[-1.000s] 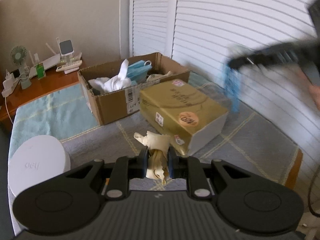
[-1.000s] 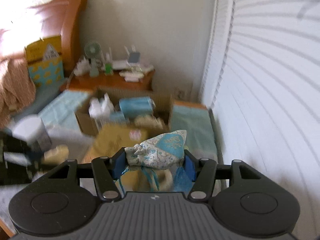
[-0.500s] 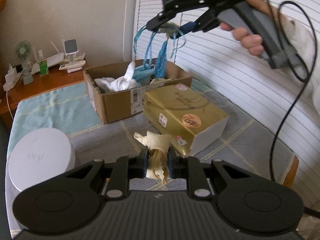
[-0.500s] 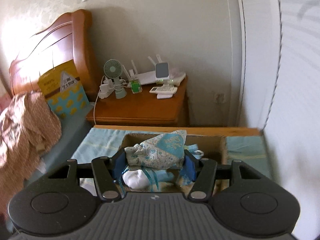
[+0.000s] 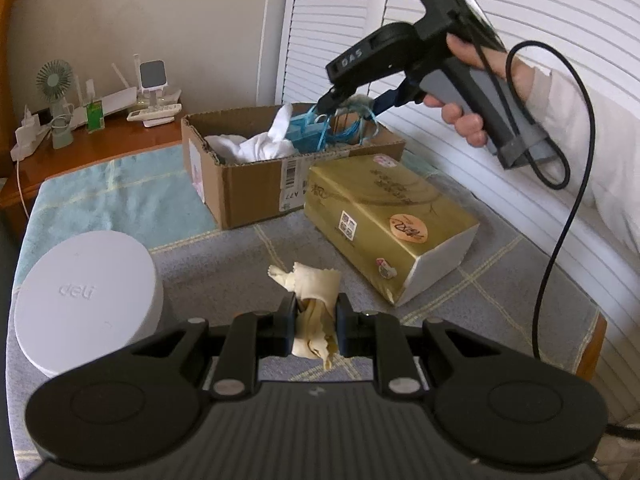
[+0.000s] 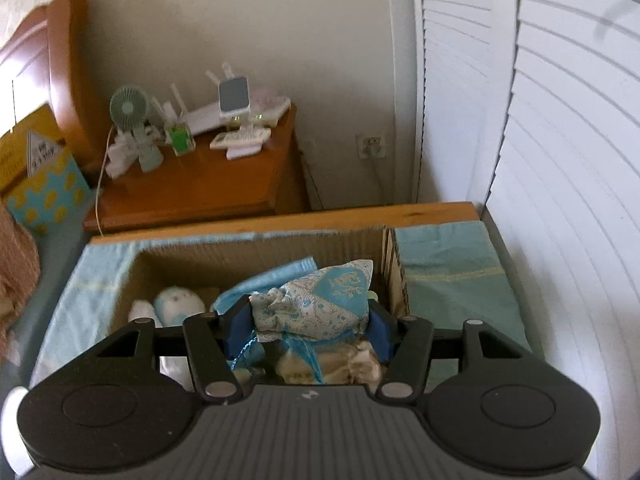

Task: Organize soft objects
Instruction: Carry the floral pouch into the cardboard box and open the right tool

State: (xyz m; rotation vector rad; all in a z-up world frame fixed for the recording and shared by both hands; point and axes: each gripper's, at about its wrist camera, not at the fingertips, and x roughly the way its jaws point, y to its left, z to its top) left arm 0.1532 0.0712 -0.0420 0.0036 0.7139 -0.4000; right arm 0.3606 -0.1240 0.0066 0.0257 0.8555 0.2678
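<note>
Gold tissue pack (image 5: 390,222), white round container (image 5: 86,300), wooden nightstand (image 6: 192,192), small fan (image 6: 128,110)

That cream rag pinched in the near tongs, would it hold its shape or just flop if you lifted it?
Probably flop: the cream rag is crumpled and folds over itself between the left tongs, so it looks limp. It likely weighs very little, since a narrow pinch holds it. The creased, cloth-like surface suggests it would not slip out easily.
</note>
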